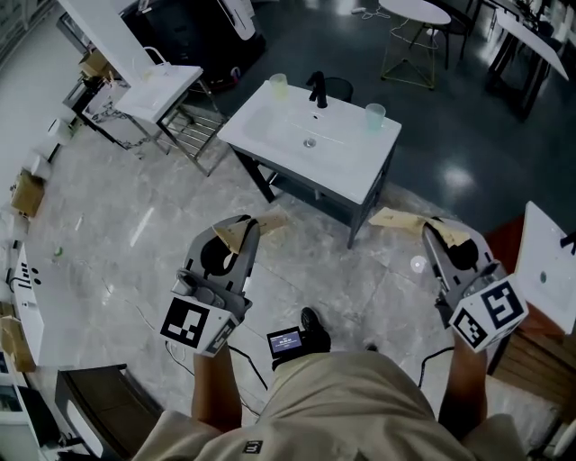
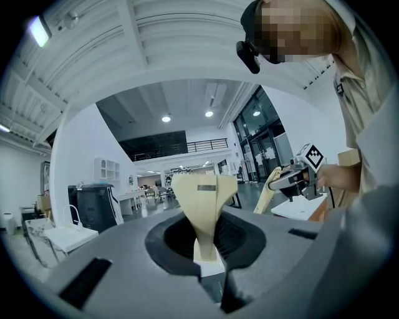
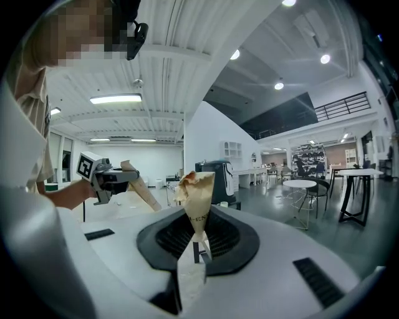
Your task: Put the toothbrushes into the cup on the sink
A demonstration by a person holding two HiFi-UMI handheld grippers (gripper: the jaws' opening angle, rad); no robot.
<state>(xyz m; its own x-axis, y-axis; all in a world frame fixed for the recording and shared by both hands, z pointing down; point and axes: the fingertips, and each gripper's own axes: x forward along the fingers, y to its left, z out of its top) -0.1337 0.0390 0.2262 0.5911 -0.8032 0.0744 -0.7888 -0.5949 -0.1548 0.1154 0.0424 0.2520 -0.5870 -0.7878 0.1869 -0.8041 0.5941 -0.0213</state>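
A white sink (image 1: 360, 171) stands on dark legs ahead of me, with a black faucet (image 1: 318, 90) at its back. A yellowish cup (image 1: 279, 85) sits at its back left corner and a greenish cup (image 1: 375, 115) at its back right. My left gripper (image 1: 240, 230) is shut on a flat tan paper packet (image 1: 270, 222) (image 2: 202, 202) that sticks out forward. My right gripper (image 1: 439, 232) is shut on a similar, crumpled tan packet (image 1: 396, 219) (image 3: 196, 196). Both grippers are held level over the floor, short of the sink. What the packets contain is hidden.
A second white sink unit (image 1: 162, 85) and a metal rack (image 1: 193, 131) stand at the back left. A round table (image 1: 414, 13) is far back. A white board (image 1: 549, 270) lies at my right. Cardboard boxes (image 1: 27, 194) line the left wall. A small screen device (image 1: 288, 342) hangs at the person's waist.
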